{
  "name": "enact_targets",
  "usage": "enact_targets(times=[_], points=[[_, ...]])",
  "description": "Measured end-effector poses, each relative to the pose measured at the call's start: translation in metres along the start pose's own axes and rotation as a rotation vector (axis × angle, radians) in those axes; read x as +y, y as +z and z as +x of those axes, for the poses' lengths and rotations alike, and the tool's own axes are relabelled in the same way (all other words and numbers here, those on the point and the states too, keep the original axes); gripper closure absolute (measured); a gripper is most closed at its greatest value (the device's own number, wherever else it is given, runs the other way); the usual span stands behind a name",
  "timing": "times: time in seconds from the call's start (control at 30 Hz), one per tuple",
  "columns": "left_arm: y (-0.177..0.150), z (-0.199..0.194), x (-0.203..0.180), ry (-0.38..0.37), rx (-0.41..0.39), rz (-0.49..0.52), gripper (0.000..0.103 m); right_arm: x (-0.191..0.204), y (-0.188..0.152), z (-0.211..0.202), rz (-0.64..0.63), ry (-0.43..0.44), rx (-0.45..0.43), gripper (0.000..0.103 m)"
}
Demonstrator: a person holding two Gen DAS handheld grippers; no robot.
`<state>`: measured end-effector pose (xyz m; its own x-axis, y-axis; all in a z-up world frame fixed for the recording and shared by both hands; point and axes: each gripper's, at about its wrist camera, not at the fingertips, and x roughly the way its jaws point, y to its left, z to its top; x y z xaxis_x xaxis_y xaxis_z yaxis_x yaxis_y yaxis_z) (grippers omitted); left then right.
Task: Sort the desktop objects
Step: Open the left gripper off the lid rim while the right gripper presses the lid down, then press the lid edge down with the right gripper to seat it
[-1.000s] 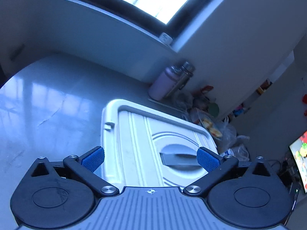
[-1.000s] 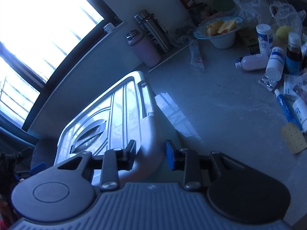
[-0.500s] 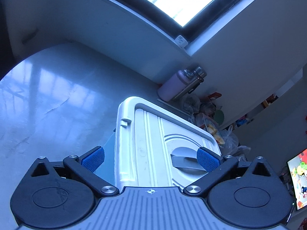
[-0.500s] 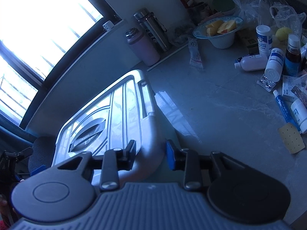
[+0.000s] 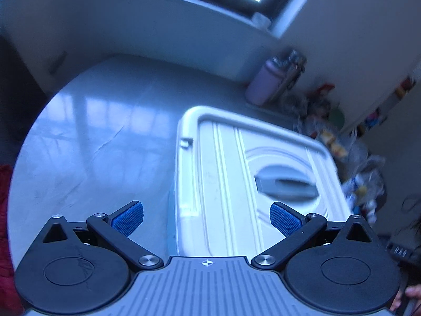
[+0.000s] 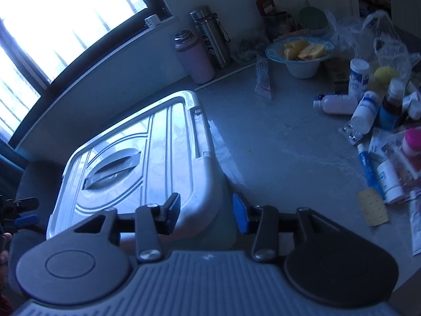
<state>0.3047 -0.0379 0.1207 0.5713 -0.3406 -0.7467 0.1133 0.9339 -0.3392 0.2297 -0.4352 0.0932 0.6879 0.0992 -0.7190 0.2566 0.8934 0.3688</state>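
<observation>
Two grippers in my view, one storage box between them. Item: white rectangular plastic box (image 6: 136, 158) with ribbed lid and recessed grey handle (image 6: 113, 168), standing on the pale grey stone tabletop (image 6: 284, 152) near the window wall. My left gripper (image 5: 206, 217) hangs over the box's near edge, blue-padded fingers (image 5: 127, 217) spread wide, nothing between them pressed. My right gripper (image 6: 206, 212) straddles the box's near right corner; its fingers are opening, the corner between them, and I see a gap at the blue pad. Item: pink insulated bottle (image 6: 194, 58) and steel flask (image 6: 210, 36), upright against the wall. Item: white bowl of cut yellow fruit (image 6: 302, 55). Item: cluster of white medicine bottles (image 6: 365, 110), blue-and-white tube (image 6: 368, 168) and tan plaster strip (image 6: 372, 206), at the tabletop's right side, well apart from the box.
</observation>
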Motion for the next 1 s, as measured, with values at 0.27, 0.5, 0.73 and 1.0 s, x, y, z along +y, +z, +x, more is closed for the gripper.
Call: enact_targets(times=[0.27, 0.5, 0.73, 1.0], points=[[-0.024, -0.011, -0.022, 0.181, 0.071, 0.124, 0.000, 0.018, -0.006, -0.017, -0.126, -0.082, 0.012, 0.054], [-0.040, -0.025, -0.016, 0.182, 0.130, 0.107, 0.000, 0.037, -0.019, -0.024, -0.241, -0.117, 0.058, 0.050], [-0.041, -0.033, -0.015, 0.209, 0.144, 0.078, 0.000, 0.056, -0.025, -0.031, -0.361, -0.156, 0.092, 0.042], [-0.017, -0.022, -0.015, 0.189, 0.253, 0.045, 0.000, 0.071, -0.004, -0.025, -0.455, -0.171, 0.135, 0.034]])
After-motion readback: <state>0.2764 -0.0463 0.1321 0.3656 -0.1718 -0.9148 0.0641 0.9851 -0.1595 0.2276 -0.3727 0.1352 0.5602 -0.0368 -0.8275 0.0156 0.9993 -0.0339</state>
